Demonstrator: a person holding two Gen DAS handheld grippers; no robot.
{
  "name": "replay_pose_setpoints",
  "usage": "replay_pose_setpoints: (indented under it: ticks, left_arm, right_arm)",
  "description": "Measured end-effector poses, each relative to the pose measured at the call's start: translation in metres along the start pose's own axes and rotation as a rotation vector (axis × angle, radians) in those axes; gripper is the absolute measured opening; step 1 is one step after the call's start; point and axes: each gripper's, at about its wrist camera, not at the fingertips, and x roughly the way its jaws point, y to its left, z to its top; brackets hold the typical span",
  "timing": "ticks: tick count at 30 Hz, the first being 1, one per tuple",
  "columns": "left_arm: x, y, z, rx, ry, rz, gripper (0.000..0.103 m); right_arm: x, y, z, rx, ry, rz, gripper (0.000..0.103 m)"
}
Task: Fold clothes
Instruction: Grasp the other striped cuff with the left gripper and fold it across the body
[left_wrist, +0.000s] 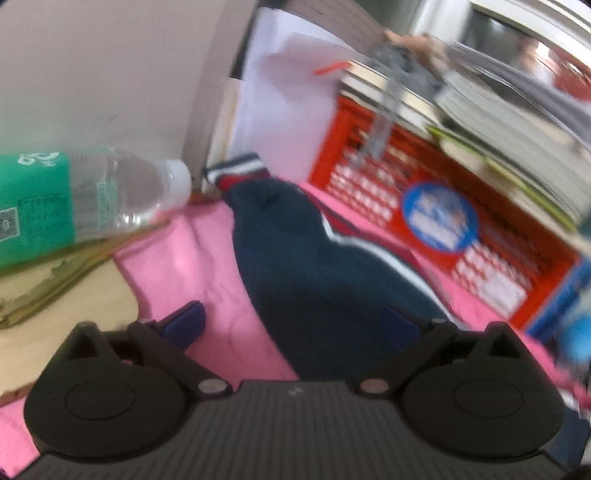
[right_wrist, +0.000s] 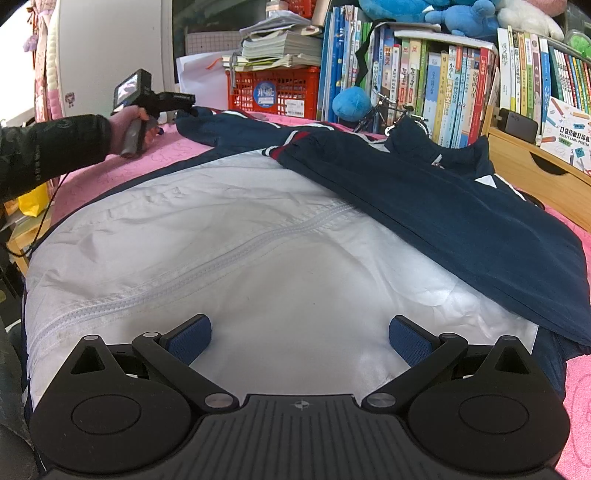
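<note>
Navy sleeve (left_wrist: 314, 266) runs toward 12 o'clock between the left tool's (left_wrist: 291, 325) spread fingers, over pink bedding (left_wrist: 192, 258); a bottle (left_wrist: 74, 199) lies at 9 (label blurred). From the right wrist, the right tool (right_wrist: 299, 339) hovers spread over the jacket's (right_wrist: 258, 258) white front; a box (right_wrist: 565, 136) at 2 reads "POCKET LABEL PRINTER", bookshelves (right_wrist: 443, 74) behind.

1. A pink quilted cover (right_wrist: 122, 166) spreads over the work surface.
2. Behind it a shelf of upright books (right_wrist: 443, 81) runs along the back, with blue plush toys (right_wrist: 436, 11) on top.
3. A red plastic crate (right_wrist: 273, 88) sits under stacked papers (right_wrist: 280, 44).
4. A wooden unit (right_wrist: 524, 166) stands at the right.
5. A pale wall (left_wrist: 92, 55) rises at the left; a water bottle (left_wrist: 92, 192) lies nearby.
</note>
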Motion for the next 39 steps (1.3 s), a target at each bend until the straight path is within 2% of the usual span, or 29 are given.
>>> replay_pose_setpoints:
  ticks: [5,6,8,10,12,17,19,24,28,30,33,36,39]
  left_arm:
    - [0.022,-0.006,0.012,-0.034,-0.016,0.041,0.099]
    - [0.025,-0.007,0.013,-0.035,-0.018,0.049,0.092]
    - [0.029,-0.011,0.015,-0.024,-0.019,0.083,0.071]
    - [0.03,-0.015,0.015,-0.002,-0.01,0.109,0.024]
    - [0.029,-0.017,0.014,0.017,0.005,0.101,0.005]
    - [0.006,-0.036,0.008,0.129,-0.044,0.017,0.002]
    - [-0.011,-0.051,0.006,0.189,-0.074,-0.048,0.002]
    - [-0.072,-0.107,-0.013,0.362,-0.133,-0.273,0.002]
    - [-0.133,-0.156,-0.055,0.515,-0.138,-0.488,0.003]
    - [-0.169,-0.182,-0.087,0.621,-0.122,-0.607,0.003]
    - [-0.211,-0.213,-0.136,0.765,-0.054,-0.73,0.005]
    - [-0.231,-0.233,-0.178,0.861,0.062,-0.796,0.009]
    - [-0.241,-0.231,-0.206,0.911,0.128,-0.82,0.014]
  right_arm:
    - [0.0,0.0,0.0,0.001,0.0,0.001,0.103]
    - [0.0,0.0,0.0,0.001,0.0,0.001,0.103]
    - [0.0,0.0,-0.001,0.001,0.001,0.002,0.103]
    - [0.0,0.0,-0.001,0.002,0.001,0.003,0.103]
    - [0.0,0.0,-0.001,0.003,0.001,0.003,0.103]
    - [0.0,0.0,-0.001,0.003,0.001,0.004,0.103]
    - [0.0,0.0,-0.001,0.003,0.001,0.004,0.103]
    - [0.0,-0.001,-0.001,0.007,0.001,-0.002,0.103]
    - [0.0,0.0,-0.001,0.007,0.001,-0.003,0.103]
    - [0.0,0.0,0.0,0.007,0.002,-0.003,0.103]
    - [0.0,0.0,0.0,0.007,0.002,-0.006,0.103]
    - [-0.001,-0.001,0.0,0.01,0.002,-0.009,0.103]
    - [-0.001,-0.001,0.0,0.01,0.003,-0.007,0.103]
